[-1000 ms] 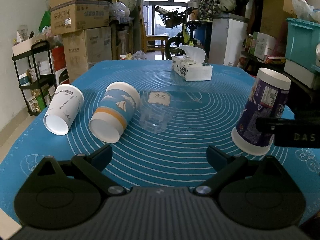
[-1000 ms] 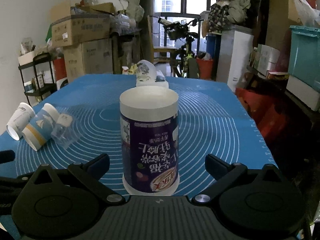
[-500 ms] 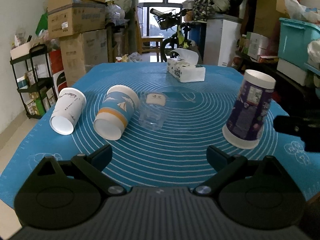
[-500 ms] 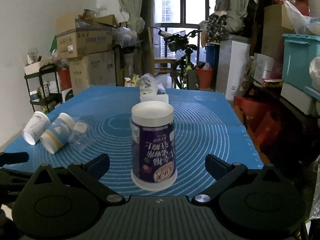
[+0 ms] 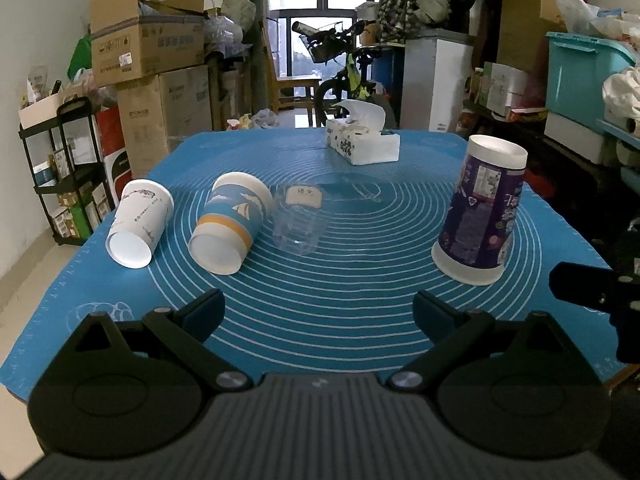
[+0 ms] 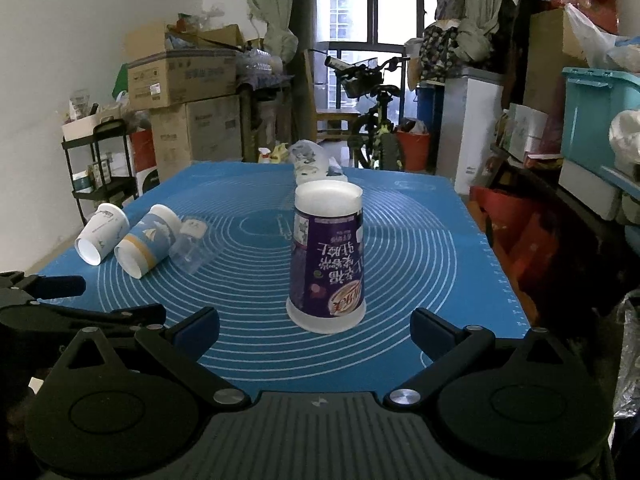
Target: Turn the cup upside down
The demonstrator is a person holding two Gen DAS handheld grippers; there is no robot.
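Note:
A purple cup [image 6: 326, 256] stands upside down on the blue mat [image 6: 420, 248], free of both grippers; it also shows in the left wrist view [image 5: 480, 216] at the right. My right gripper [image 6: 314, 330] is open and empty, drawn back from the cup at the mat's near edge. My left gripper [image 5: 318, 312] is open and empty over the mat's front. Three cups lie on their sides at the left: a white cup [image 5: 138, 222], a blue sailboat cup [image 5: 230, 226] and a clear plastic cup [image 5: 298, 218].
A tissue box [image 5: 362, 140] sits at the mat's far end. Cardboard boxes [image 5: 148, 48] and a black shelf rack [image 5: 60, 168] stand left of the table. Teal bins [image 5: 584, 80] and clutter are at the right. The other gripper's finger [image 5: 584, 284] shows at the right edge.
Both grippers have pulled back toward the table's near edge. The purple cup stays standing upside down on the mat and looks smaller in both views.

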